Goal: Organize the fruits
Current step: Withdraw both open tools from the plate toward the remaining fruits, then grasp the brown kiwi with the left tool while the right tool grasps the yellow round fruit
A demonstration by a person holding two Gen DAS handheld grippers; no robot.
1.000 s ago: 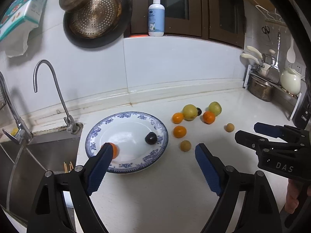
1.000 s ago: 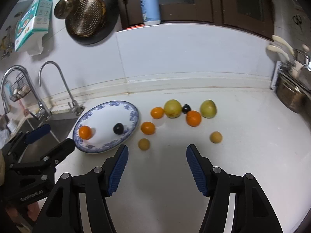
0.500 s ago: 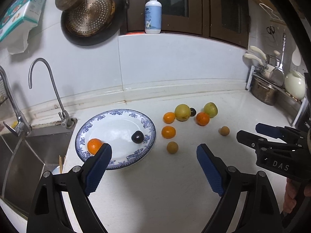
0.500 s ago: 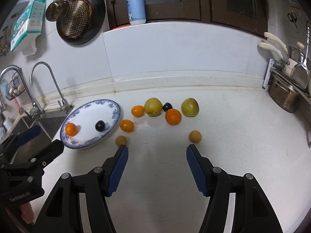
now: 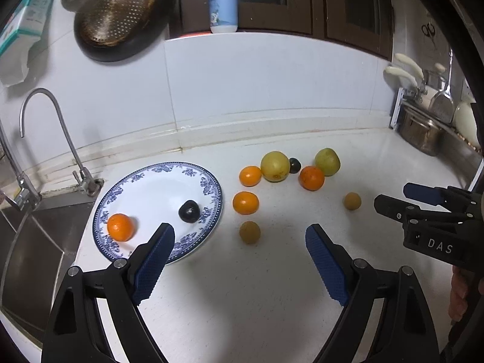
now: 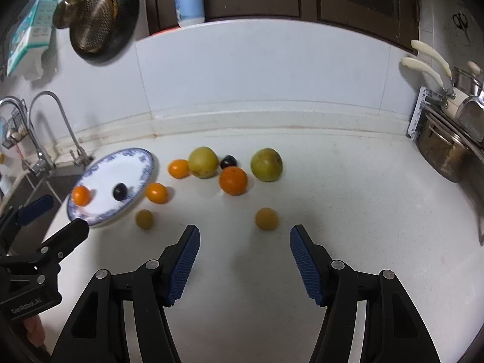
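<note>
My left gripper [image 5: 239,242] spread wide and empty above the white counter [image 5: 242,287], my right gripper [image 6: 243,242] parted, holding nothing, orange [image 5: 120,227] and dark plum [image 5: 188,210] on the blue-rimmed plate [image 5: 208,187], remaining fruits loose beside it

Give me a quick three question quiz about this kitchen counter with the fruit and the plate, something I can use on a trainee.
1. How many fruits lie on the blue-rimmed plate?
2. True or false: the right gripper is holding a fruit.
3. Which fruit lies directly ahead of the left gripper? A: a yellow-green pear B: the small brown fruit C: the dark plum on the plate

Key
1. Two: an orange and a dark plum.
2. False; its jaws stand open with nothing between them.
3. B, the small brown fruit, on the counter beside the plate.
</note>
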